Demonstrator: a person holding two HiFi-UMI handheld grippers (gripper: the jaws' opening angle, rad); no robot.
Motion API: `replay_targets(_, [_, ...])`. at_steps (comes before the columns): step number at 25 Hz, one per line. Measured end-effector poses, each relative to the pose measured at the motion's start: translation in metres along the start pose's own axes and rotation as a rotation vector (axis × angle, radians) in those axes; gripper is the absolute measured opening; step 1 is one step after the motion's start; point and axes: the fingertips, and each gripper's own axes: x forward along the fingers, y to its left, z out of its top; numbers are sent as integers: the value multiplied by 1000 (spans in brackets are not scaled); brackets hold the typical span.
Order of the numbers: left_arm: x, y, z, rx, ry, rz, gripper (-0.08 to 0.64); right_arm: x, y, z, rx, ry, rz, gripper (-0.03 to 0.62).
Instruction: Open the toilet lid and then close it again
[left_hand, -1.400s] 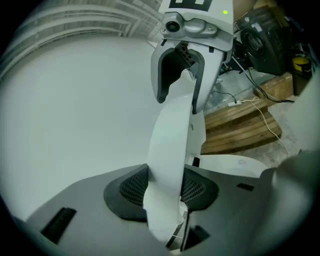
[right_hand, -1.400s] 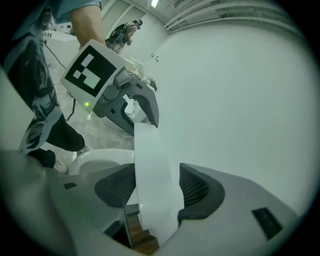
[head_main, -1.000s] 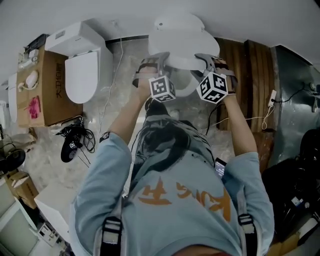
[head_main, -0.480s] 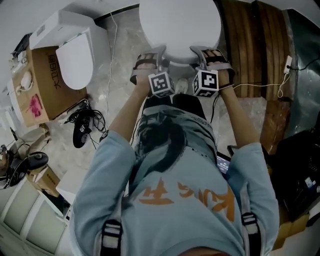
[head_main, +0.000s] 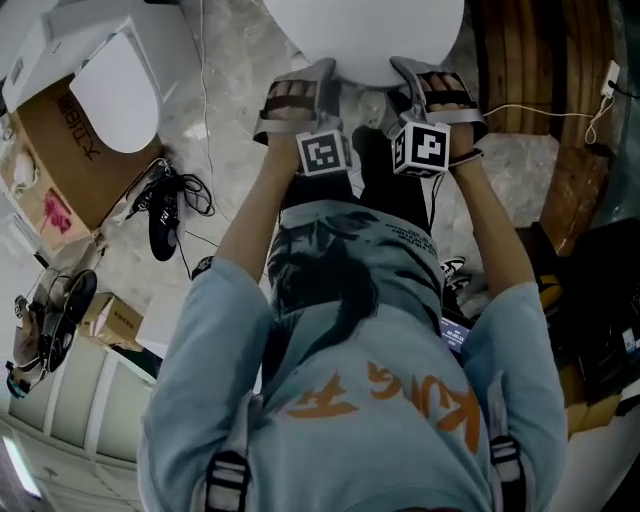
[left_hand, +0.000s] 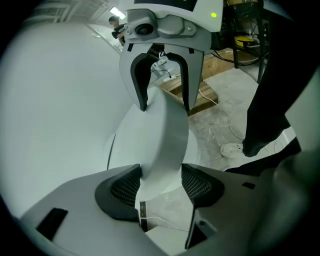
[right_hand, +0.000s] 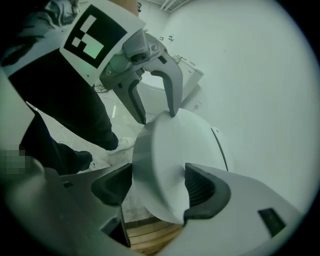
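The white toilet lid (head_main: 360, 40) lies lowered at the top of the head view. My left gripper (head_main: 325, 78) and right gripper (head_main: 405, 78) hold its front rim side by side. In the left gripper view the lid's thick edge (left_hand: 165, 135) fills the gap of the left gripper (left_hand: 160, 182), both pads against it, the jaws closing slightly. In the right gripper view the rim (right_hand: 170, 150) sits between the pads of the right gripper (right_hand: 157, 187), whose jaws are opening slightly while still touching it. Each view shows the other gripper clamped further along the rim.
A second white toilet (head_main: 100, 85) stands at the left on a cardboard box (head_main: 60, 170). Black cables and a black device (head_main: 165, 215) lie on the marble floor. Wooden planks (head_main: 530, 70) and a white cable are at the right. The person's legs stand close before the bowl.
The lid has swung down from raised toward the bowl, and both grippers have come down with it, still on its front rim. The head view has tipped further forward.
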Motion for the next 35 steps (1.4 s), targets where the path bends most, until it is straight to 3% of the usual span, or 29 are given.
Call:
replay_targets(6, [29,-25,0,-6,2,-50,248,30,23,-18,112,-12,15,330])
replay_targets(14, [71,-56,-4,-85,-6,-86,229,74,47,-38,198,3,16,298])
replay_targets(19, [105,-80,-14,-83,32,-103,215,107,61,-52,217,21,42,282])
replay_targets(23, [122,-83,-19,-84,63,-51,216,125,69,-57,231,29,85,272])
replay_targets(28, [139,-90,-21,-190,117,-97,221,143,73,-65,229,42,122,262])
replay_targets(35, [143,-88,-23,-232,110,-110,209,146,70,-66,242,19,151,245])
